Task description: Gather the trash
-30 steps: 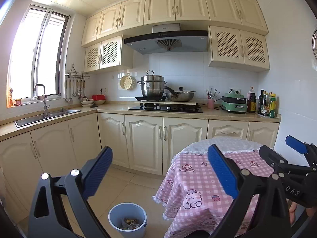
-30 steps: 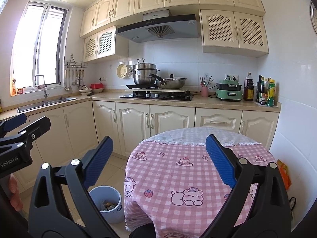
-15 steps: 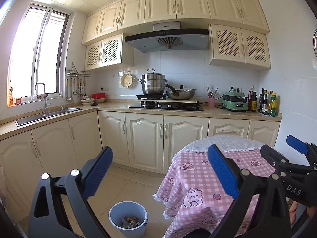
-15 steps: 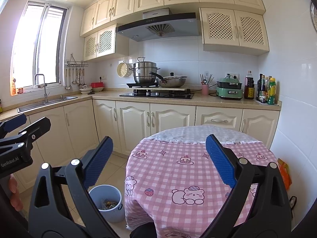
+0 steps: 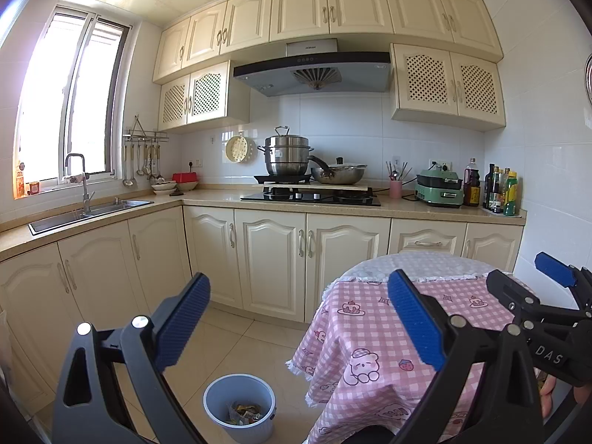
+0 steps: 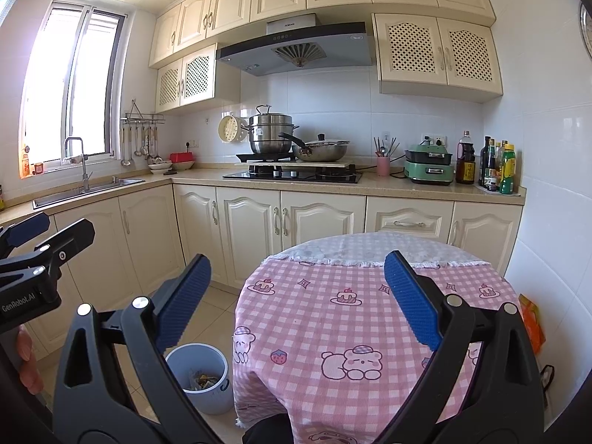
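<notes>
Overhead, both claws hang level above the round tabletop (image 6: 355,310) in its pink checked cloth. Left claw (image 5: 296,318) and right claw (image 6: 296,296) gape wide, holding nothing. Just left of the tabletop, on the floor, stands the blue bin (image 5: 239,407) holding trash (image 5: 246,412).

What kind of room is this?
A home kitchen, most likely. There is a gas stove with a steamer pot on it, a sink under the window, and cream cabinets all around.
</notes>
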{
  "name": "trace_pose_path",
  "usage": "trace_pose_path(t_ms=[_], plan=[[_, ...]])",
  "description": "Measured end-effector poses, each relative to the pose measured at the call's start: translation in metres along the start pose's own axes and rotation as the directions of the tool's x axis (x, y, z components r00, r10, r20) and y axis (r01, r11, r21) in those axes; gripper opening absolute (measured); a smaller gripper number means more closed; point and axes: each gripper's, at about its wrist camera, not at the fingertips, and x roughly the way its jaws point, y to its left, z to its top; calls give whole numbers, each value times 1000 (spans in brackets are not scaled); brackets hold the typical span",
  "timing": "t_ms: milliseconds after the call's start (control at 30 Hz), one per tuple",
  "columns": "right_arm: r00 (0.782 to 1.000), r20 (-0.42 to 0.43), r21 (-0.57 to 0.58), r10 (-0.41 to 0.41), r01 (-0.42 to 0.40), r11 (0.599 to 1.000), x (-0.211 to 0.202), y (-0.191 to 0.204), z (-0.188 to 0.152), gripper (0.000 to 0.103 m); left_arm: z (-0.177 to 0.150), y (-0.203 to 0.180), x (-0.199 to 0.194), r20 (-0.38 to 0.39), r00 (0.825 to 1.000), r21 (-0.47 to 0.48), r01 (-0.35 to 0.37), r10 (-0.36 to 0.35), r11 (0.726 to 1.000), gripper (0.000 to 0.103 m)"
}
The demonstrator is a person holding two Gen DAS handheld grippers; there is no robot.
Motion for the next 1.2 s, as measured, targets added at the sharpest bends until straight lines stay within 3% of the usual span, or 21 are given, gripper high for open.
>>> trace_pose_path(t_ms=[1200], plan=[[1000,-11,1,-6,6,1000,0,3,-10,93,-7,5,3,-9,1000,-3,0,0,1000,95]])
